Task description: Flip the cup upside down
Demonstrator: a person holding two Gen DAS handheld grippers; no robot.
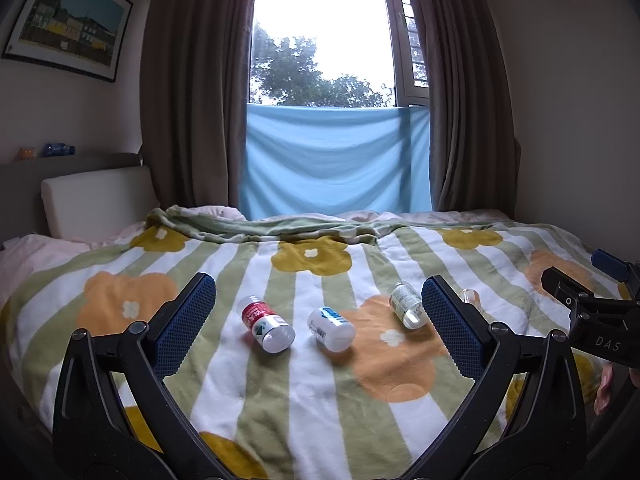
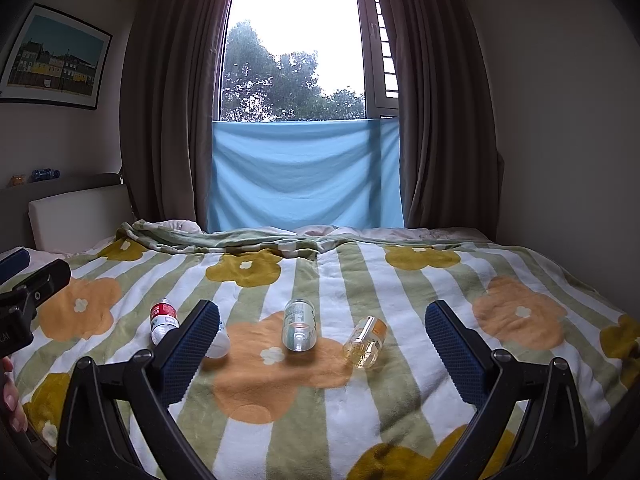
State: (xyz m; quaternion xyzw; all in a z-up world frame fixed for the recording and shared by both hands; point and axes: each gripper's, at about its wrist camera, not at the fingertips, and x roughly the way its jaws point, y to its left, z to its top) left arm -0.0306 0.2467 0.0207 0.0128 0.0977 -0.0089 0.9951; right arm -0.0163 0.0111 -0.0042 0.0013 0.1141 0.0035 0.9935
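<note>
Several small bottle-like cups lie on their sides on the flowered blanket [image 1: 320, 400]. A red-labelled one [image 1: 266, 324] is leftmost, then a blue-and-white one [image 1: 330, 329], a clear green-labelled one [image 1: 408, 305] and a clear amber one [image 2: 366, 342], which the right finger mostly hides in the left wrist view. In the right wrist view I see the red one [image 2: 162, 320] and the green-labelled one [image 2: 299, 325]. My left gripper [image 1: 318, 320] is open and empty, above and in front of the red and blue ones. My right gripper [image 2: 322, 340] is open and empty, in front of the clear ones.
The bed fills the foreground; a folded blanket edge [image 1: 280, 228] runs across its far side. A white headboard cushion [image 1: 96, 196] stands at the left. Curtains and a blue cloth [image 1: 336, 160] cover the window behind. A wall [image 2: 568, 140] borders the bed on the right.
</note>
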